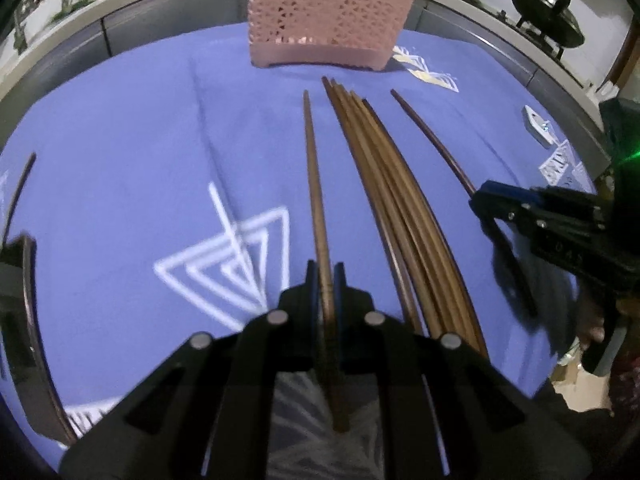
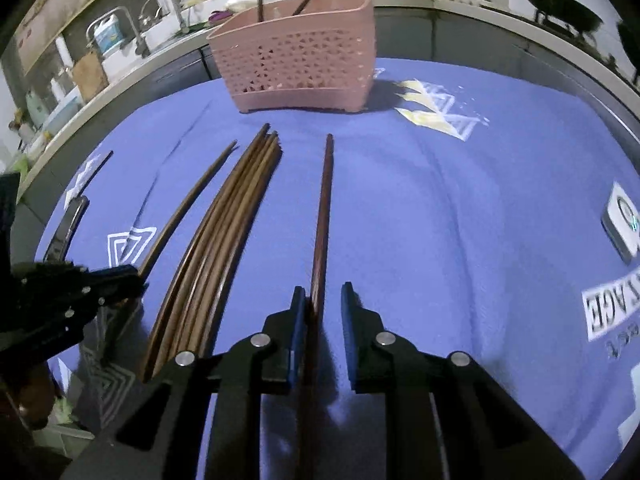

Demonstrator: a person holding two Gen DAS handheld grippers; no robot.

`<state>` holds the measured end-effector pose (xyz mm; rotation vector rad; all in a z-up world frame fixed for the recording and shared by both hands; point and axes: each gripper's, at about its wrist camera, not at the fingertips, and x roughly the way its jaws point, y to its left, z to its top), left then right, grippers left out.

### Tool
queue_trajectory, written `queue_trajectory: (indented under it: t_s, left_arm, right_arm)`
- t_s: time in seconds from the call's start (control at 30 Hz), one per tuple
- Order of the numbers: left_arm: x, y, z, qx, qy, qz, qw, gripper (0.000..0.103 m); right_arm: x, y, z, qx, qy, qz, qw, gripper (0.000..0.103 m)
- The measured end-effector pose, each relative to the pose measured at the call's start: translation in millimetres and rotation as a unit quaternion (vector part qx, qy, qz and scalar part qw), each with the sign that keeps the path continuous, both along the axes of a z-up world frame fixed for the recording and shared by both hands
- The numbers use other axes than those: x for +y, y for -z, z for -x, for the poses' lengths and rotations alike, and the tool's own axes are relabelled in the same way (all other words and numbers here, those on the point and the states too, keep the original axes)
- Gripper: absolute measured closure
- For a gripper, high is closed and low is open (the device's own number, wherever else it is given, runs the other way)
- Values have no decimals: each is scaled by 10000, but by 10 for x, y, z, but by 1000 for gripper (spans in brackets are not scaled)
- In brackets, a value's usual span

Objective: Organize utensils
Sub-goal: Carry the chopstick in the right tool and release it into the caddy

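Blue cloth (image 1: 120,128) with white geometric prints covers the worktop, and a pink perforated utensil basket (image 1: 326,16) stands at its far edge, at twelve o'clock in both wrist views, with a few dark sticks poking up inside it. A bundle of brown chopsticks (image 1: 384,200) lies lengthwise on the cloth, tips toward the basket. At its nine o'clock, a single chopstick (image 1: 316,184) is pinched between the pressed-together fingers of the left hand-held gripper (image 1: 326,276). At the bundle's three o'clock lies a darker chopstick (image 2: 322,224); the right hand-held gripper (image 2: 322,300) straddles it with fingers spread, its left pad beside the stick and the other apart.
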<state>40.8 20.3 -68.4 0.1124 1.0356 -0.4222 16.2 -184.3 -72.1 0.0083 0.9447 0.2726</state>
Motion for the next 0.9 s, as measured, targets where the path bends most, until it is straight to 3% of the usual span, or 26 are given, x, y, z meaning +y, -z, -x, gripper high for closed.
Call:
queue_trajectory:
  t_s: [0.43, 0.5, 0.6, 0.77, 0.9]
  left_arm:
    - [-520, -94, -1028, -164, 208, -462, 9986, 95]
    - [-588, -102, -1080, -277, 300, -552, 9976, 97]
    - [-579, -123, -1123, -201, 298, -507, 9981, 98]
    - [-306, -553, -874, -569, 293, 113, 9979, 98]
    - [-77, -1029, -568, -1102, 301, 634, 9914, 98]
  right_arm:
    - [148, -118, -912, 405, -250, -228, 9986, 84]
    - [164, -106, -937, 386, -330, -199, 9985, 97]
    - [93, -137, -949, 456, -308, -492, 9973, 98]
    - [-30, -609, -621, -373, -458, -994, 9933, 98]
    - [-85, -1060, -261, -1226, -522, -1273, 9829, 98]
